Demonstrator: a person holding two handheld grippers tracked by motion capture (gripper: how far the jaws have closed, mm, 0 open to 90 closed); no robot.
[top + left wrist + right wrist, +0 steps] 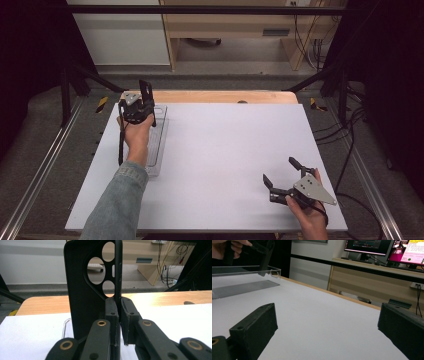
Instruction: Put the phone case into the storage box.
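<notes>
Black gripper (282, 177) with grey plate, denim sleeve (116, 202)

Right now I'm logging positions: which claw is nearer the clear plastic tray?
Left. The left claw hangs right over the clear plastic tray, shut on a black phone case. The right claw rests open across the white table, well apart from it.

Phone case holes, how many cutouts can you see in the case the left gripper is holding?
4: in the black phone case, one large round top, one left, one bottom, a small slot between. The gripped edge may hide more.
</notes>
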